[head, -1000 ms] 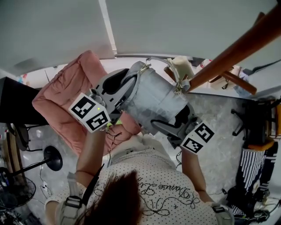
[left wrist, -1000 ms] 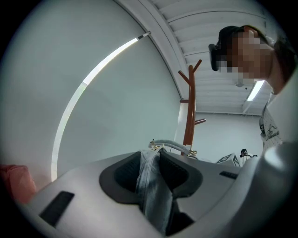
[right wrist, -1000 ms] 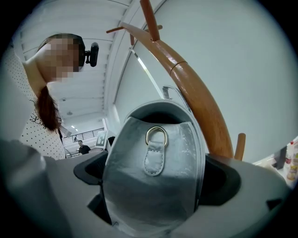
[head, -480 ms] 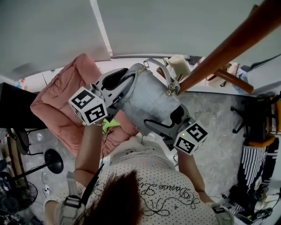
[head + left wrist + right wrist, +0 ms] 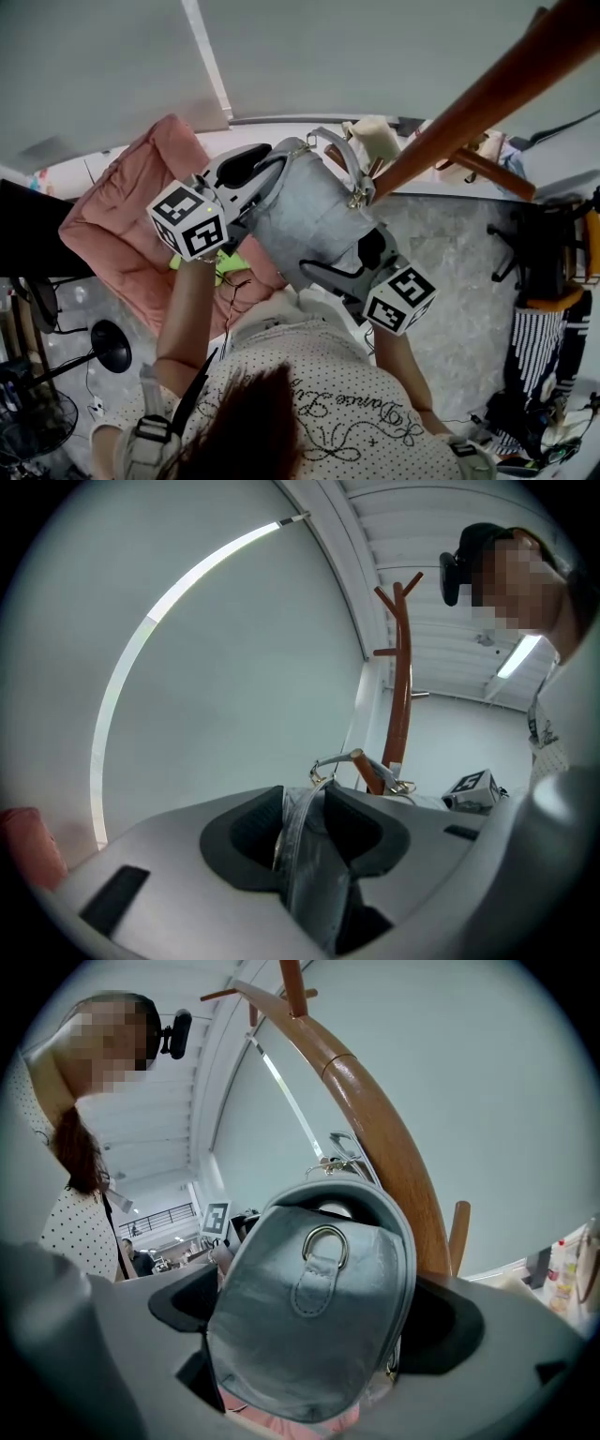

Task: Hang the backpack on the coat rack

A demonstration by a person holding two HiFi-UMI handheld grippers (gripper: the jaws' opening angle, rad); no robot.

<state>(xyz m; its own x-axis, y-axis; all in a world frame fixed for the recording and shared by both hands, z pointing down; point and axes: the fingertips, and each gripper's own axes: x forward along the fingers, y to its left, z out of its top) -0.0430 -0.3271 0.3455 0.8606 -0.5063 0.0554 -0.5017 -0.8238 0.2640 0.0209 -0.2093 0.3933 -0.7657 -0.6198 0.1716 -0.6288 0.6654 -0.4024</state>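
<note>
A grey backpack (image 5: 314, 220) hangs between my two grippers beside the brown wooden coat rack (image 5: 487, 94). Its top handle (image 5: 339, 759) loops over a lower peg (image 5: 372, 772) of the rack. My left gripper (image 5: 258, 173) has a fold of the backpack's side between its jaws, which are opening; the fabric still touches both pads. My right gripper (image 5: 352, 258) is shut across the backpack's lower body (image 5: 309, 1307), which fills the space between its jaws. The rack's pole (image 5: 375, 1129) rises just behind the bag.
A pink armchair (image 5: 122, 216) stands at the left below the bag. A pale bag (image 5: 375, 136) hangs near the rack. Black stands and clutter (image 5: 548, 281) sit at the right, a round black base (image 5: 111, 347) at lower left. A white wall is behind.
Both grippers and the backpack have sunk a little. The handle has settled lower on the rack's peg.
</note>
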